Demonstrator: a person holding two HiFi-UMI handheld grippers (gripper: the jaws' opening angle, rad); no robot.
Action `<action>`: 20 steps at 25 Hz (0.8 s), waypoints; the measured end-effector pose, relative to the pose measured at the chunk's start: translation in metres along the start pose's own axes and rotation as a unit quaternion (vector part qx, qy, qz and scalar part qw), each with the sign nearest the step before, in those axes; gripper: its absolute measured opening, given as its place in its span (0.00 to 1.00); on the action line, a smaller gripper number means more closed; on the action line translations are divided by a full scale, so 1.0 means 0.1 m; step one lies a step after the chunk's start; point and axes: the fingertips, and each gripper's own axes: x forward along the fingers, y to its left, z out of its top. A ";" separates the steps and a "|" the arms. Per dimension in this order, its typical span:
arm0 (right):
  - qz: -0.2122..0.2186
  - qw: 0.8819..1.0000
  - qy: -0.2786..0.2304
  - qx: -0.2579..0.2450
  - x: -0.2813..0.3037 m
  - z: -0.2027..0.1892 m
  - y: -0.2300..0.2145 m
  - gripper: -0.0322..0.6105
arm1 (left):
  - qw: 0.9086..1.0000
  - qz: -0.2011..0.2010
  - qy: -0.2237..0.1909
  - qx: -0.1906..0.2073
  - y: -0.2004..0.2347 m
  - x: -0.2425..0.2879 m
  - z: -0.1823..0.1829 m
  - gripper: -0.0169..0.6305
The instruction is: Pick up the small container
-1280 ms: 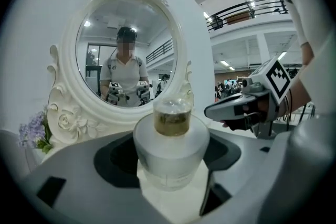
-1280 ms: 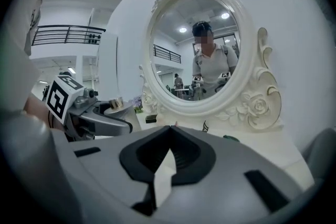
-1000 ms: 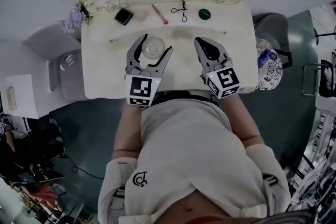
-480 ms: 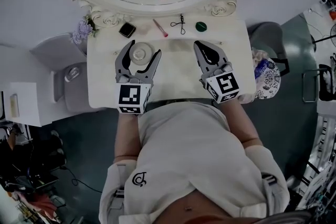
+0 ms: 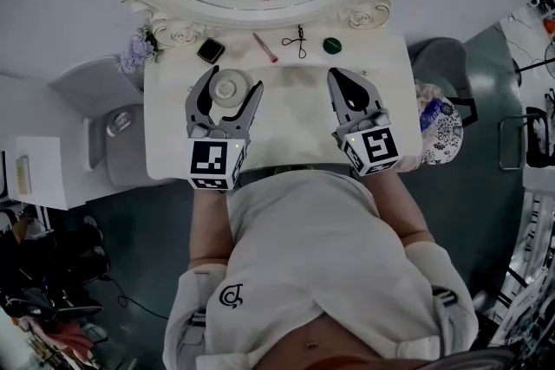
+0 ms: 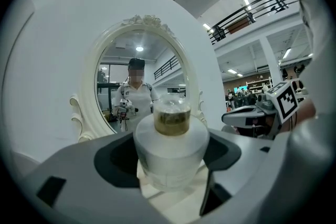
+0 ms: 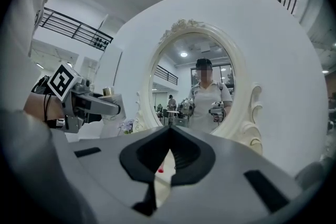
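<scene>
I'm gripping the small white round container with a clear cap over a brownish-gold centre point(image 6: 170, 144) in the left gripper point(image 5: 234, 83). Its fingers are standing wide because the container is filling the gap between them, and the dark pads point(image 6: 118, 157) are pressing on its two sides. From the head view the container is sitting just inside the fingertips, over the glossy white dressing table point(image 5: 295, 113).

I'm holding the right gripper point(image 5: 344, 75) beside it, to the right of the left fingers and apart from them. Its fingers are closing on nothing: the tips are meeting, with only a thin slit showing lower down, and through that slit I'm seeing table surface and a speck of red.

Beyond the left fingertips, a small black square compact point(image 5: 211, 50) is lying near the table's back edge. A thin pink stick point(image 5: 265, 47) is lying beyond the gap between the two grippers. A black metal tool with looped handles point(image 5: 297, 40) and a dark green round cap point(image 5: 332, 45) are lying beyond the right fingertips.

Behind all of these, the large oval mirror in its carved cream frame point(image 5: 364, 13) is rising. A small bunch of pale purple flowers point(image 5: 134, 55) is sitting out past the left fingers, at the table's far corner.
</scene>
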 end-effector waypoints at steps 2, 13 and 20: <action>0.010 1.000 0.003 -0.008 0.01 0.01 0.03 0.06 | 1.000 -0.003 0.000 -0.003 -0.01 0.01 -0.01 0.57; 0.027 1.000 0.011 -0.007 0.08 -0.06 0.07 0.06 | 1.000 -0.010 0.003 -0.007 0.01 0.05 -0.01 0.57; 0.037 0.999 0.010 -0.021 0.12 -0.03 0.10 0.06 | 1.000 -0.013 0.003 -0.008 -0.02 0.10 -0.05 0.57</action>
